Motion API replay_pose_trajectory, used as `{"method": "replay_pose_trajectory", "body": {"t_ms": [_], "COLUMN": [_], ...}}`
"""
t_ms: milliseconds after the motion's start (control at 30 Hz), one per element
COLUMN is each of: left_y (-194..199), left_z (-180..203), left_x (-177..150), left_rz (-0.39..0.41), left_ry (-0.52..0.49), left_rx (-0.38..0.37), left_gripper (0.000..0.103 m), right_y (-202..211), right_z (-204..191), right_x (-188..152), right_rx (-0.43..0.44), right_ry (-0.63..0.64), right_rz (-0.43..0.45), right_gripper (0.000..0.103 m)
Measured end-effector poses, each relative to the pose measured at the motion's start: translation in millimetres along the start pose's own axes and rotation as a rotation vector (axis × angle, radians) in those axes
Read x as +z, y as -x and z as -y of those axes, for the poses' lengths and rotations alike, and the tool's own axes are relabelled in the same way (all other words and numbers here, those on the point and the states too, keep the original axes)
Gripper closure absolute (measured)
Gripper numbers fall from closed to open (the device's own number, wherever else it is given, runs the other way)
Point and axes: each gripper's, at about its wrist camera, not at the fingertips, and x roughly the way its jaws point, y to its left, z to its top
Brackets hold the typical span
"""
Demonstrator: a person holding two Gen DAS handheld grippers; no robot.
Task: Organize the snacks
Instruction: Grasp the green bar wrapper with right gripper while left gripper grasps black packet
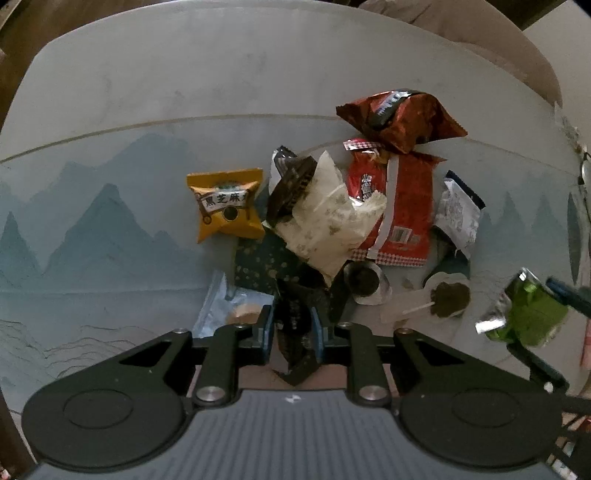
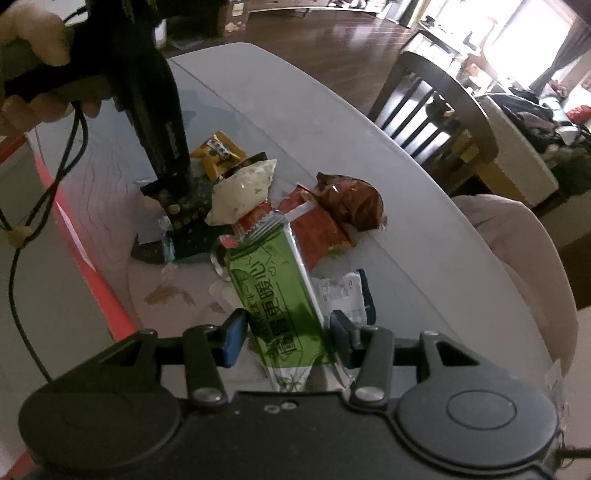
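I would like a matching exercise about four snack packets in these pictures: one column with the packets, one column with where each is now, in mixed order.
Packets:
1. green packet
2. black packet
3. yellow packet
4. dark red crinkled bag

Places:
A. lying on the table, left of the pile
B. held in the right tool
C. at the far end of the pile
D. held in the left tool

Pairs: 1-B, 2-D, 3-A, 4-C

floor [image 2: 332,40]: dark wood | chair [image 2: 424,107]: slatted | window [image 2: 532,29]: bright

Left hand-held gripper [image 1: 291,328] pinches dark packet [image 1: 295,317] above snack pile [image 1: 354,206].
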Motion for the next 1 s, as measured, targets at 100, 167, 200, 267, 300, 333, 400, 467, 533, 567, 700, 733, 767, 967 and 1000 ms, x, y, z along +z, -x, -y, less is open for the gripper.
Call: {"method": "replay_pose_trajectory", "body": {"t_ms": [100, 167, 200, 267, 300, 333, 400, 467, 533, 567, 700, 733, 767, 967, 1000], "left_y": [-12, -21, -25, -31, -33, -36, -39, -41, -43, -46, -51, -50, -48, -34, -31], "left_z": [5, 6, 6, 6, 7, 8, 10, 15, 22, 25, 33, 33, 32, 23, 24], "left_x": [2, 5, 6, 7, 9, 10, 12, 13, 14, 15, 12, 12, 12, 6, 4], "left_rz": [0.007, -0.017, -0.026, -0.018, -0.022, -0.028, -0.032, -0.038, -0.049, -0.060, -0.063, -0.056, -0.049, -0.012, -0.007], "left_ry": [0.001, -0.001, 0.005, 0.002, -0.003, -0.003, -0.014, -0.044, -0.081, -0.101, -0.158, -0.156, -0.152, -0.112, -0.107], "left_rx": [0.005, -0.002, -0.009, 0.001, 0.007, 0.012, 0.019, 0.040, 0.078, 0.111, 0.188, 0.184, 0.177, 0.131, 0.130], "left_gripper": [0.075, 0.057, 0.043, 0.042, 0.042, 0.042, 0.042, 0.042, 0.042, 0.042, 0.051, 0.052, 0.053, 0.061, 0.062], "right_y": [1, 0, -2, -6, -9, -11, -16, -20, -23, -25, -29, -29, -29, -21, -19], "right_z": [-1, -4, -4, -2, -1, -1, 1, 3, 5, 6, 6, 5, 5, 3, 3], "right_x": [-6, -10, -11, -14, -16, -17, -19, -20, -21, -20, -20, -20, -20, -21, -22], "right_rx": [0.010, 0.011, 0.011, 0.016, 0.017, 0.017, 0.020, 0.022, 0.022, 0.021, 0.021, 0.022, 0.023, 0.026, 0.025], "right_ry": [-0.022, -0.026, -0.031, -0.047, -0.052, -0.054, -0.056, -0.058, -0.060, -0.062, -0.055, -0.053, -0.051, -0.051, -0.050], "right_rz": [0.006, 0.004, 0.004, 0.002, 0.000, -0.002, -0.007, -0.011, -0.014, -0.016, -0.015, -0.014, -0.014, -0.011, -0.010], "right_gripper": [0.054, 0.054, 0.054, 0.054, 0.054, 0.054, 0.054, 0.054, 0.054, 0.054, 0.054, 0.054, 0.054, 0.054, 0.054]}}
